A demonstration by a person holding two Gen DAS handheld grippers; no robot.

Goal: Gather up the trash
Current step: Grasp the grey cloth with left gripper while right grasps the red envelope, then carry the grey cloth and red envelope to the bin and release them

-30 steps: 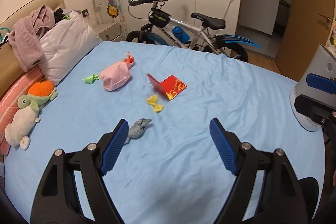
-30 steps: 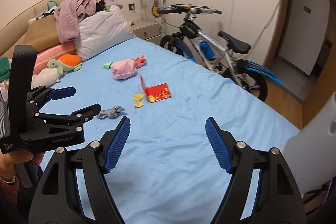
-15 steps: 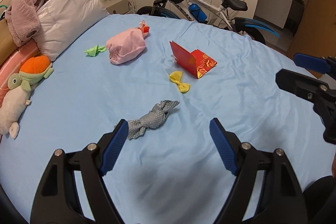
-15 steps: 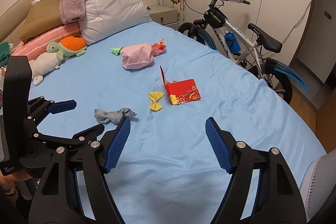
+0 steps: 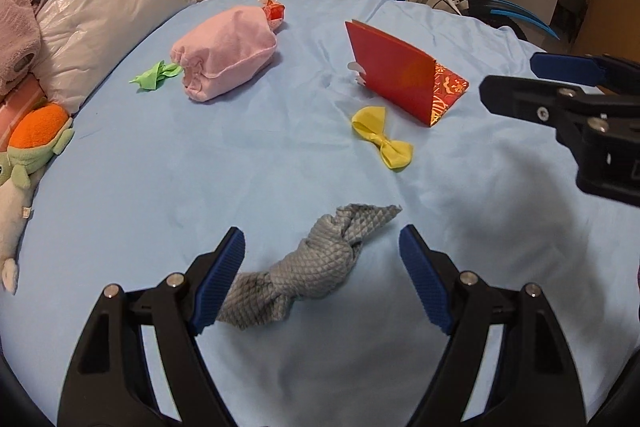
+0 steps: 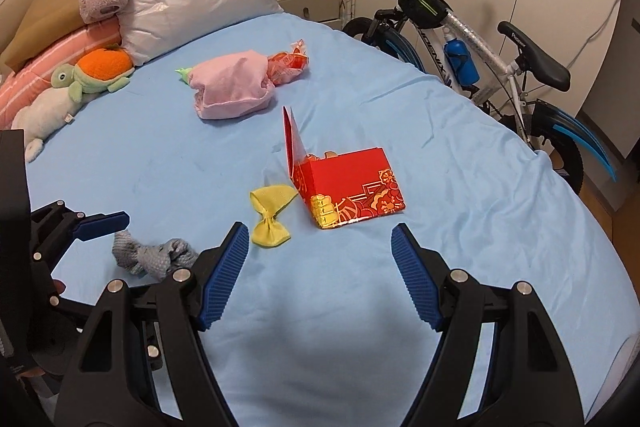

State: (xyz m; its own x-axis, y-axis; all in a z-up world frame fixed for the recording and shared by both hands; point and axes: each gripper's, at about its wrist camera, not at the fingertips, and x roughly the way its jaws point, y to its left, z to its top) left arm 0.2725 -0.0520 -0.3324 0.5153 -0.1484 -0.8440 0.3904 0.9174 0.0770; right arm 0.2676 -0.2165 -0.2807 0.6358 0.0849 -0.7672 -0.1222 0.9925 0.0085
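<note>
Both jaws spread: left gripper [image 5: 322,277] over grey wad [image 5: 308,263]

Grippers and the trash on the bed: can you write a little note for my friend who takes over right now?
Left gripper: jaws open, empty, either side of the grey twisted wrapper, not touching it.
Right gripper: jaws open, empty, just short of the yellow wrapper and red envelope.
Also on the blue sheet: green scrap beside the pink pouch, red-and-white wrapper at its other end.
Done: nothing picked up.
Left: every piece. No bin in view.
</note>
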